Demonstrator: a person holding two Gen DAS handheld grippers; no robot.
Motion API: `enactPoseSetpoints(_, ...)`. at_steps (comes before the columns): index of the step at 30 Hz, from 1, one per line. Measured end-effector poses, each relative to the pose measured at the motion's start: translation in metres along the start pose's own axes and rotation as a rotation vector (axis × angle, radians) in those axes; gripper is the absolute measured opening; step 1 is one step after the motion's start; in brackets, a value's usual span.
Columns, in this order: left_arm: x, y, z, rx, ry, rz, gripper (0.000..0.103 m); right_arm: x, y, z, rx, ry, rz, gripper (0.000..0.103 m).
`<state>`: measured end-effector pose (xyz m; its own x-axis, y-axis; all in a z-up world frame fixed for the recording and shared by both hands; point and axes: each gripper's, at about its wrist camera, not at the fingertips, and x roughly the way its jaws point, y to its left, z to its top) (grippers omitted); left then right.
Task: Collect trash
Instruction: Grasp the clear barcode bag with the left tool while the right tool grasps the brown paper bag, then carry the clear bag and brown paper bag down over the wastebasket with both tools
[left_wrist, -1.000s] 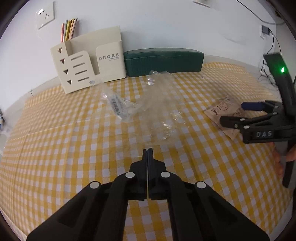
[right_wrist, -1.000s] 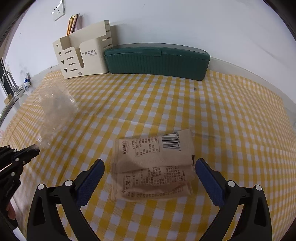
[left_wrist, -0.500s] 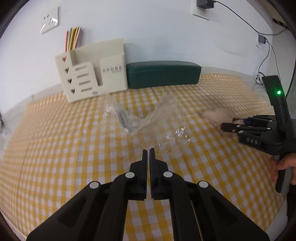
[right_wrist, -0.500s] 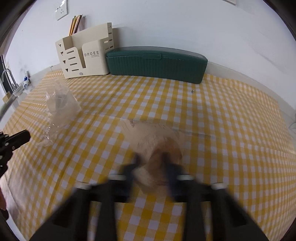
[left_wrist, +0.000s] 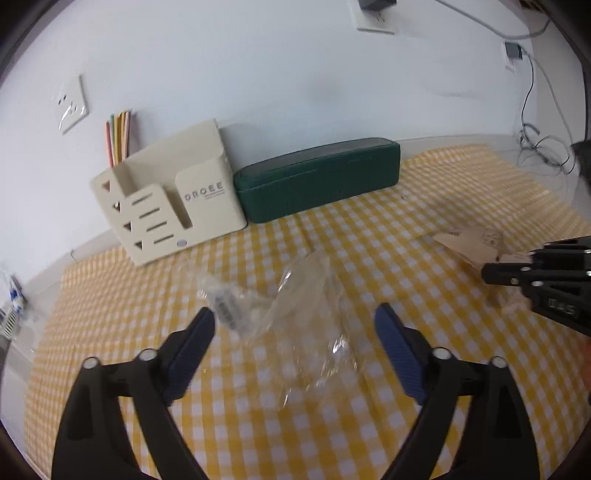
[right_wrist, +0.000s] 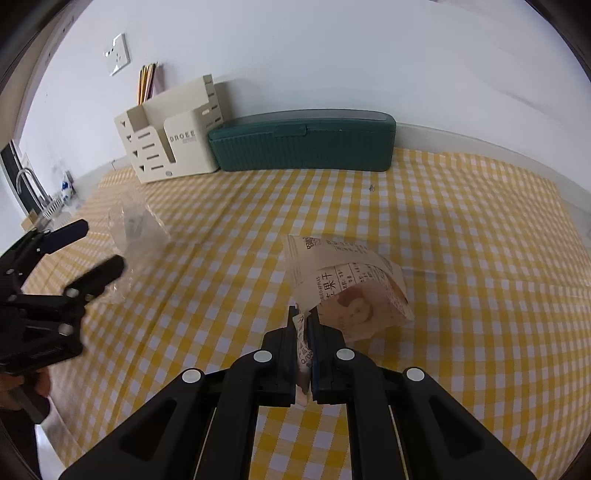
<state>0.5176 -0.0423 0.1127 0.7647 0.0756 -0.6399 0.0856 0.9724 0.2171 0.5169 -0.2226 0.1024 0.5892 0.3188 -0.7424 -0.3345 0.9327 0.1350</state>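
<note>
A tan printed snack wrapper (right_wrist: 347, 280) is crumpled and lifted off the yellow checked tablecloth (right_wrist: 461, 258). My right gripper (right_wrist: 303, 317) is shut on its lower edge. The left wrist view shows that gripper (left_wrist: 513, 269) at the right with the wrapper (left_wrist: 469, 240). My left gripper (left_wrist: 295, 328) is opening, its jaws wide. Crumpled clear plastic wrappers (left_wrist: 310, 295) lie on the cloth between and just beyond its blue pads, which do not press on them. One wrapper has a black label (left_wrist: 227, 312). From the right wrist, the left gripper (right_wrist: 96, 247) stands beside the plastic (right_wrist: 133, 229).
A cream desk organizer (left_wrist: 166, 214) with coloured pencils and a long dark green box (left_wrist: 317, 177) stand against the white wall at the back. Cables (left_wrist: 543, 151) hang at the far right. A faucet (right_wrist: 26, 184) shows beyond the table's left end.
My right gripper closed on the tan wrapper and raised it off the cloth. My left gripper went from shut to wide apart, and the clear plastic now lies between its fingers.
</note>
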Motion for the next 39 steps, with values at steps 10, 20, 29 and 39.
enactPoseSetpoints(10, 0.031, -0.007, -0.006, -0.026, 0.106, -0.008, 0.017, -0.01, -0.009, -0.005, 0.031, -0.027, 0.059, 0.01)
enactPoseSetpoints(20, -0.026, 0.028, -0.018, -0.115, 0.061, -0.094, 0.009, -0.068, 0.018, -0.026, -0.023, -0.087, 0.123, 0.01)
enactPoseSetpoints(29, -0.128, 0.04, -0.046, -0.137, -0.015, -0.17, 0.009, -0.153, 0.069, -0.067, -0.083, -0.154, 0.122, 0.01)
enactPoseSetpoints(39, -0.242, 0.048, -0.121, -0.164, -0.065, -0.219, 0.009, -0.235, 0.127, -0.146, -0.126, -0.181, 0.172, 0.011)
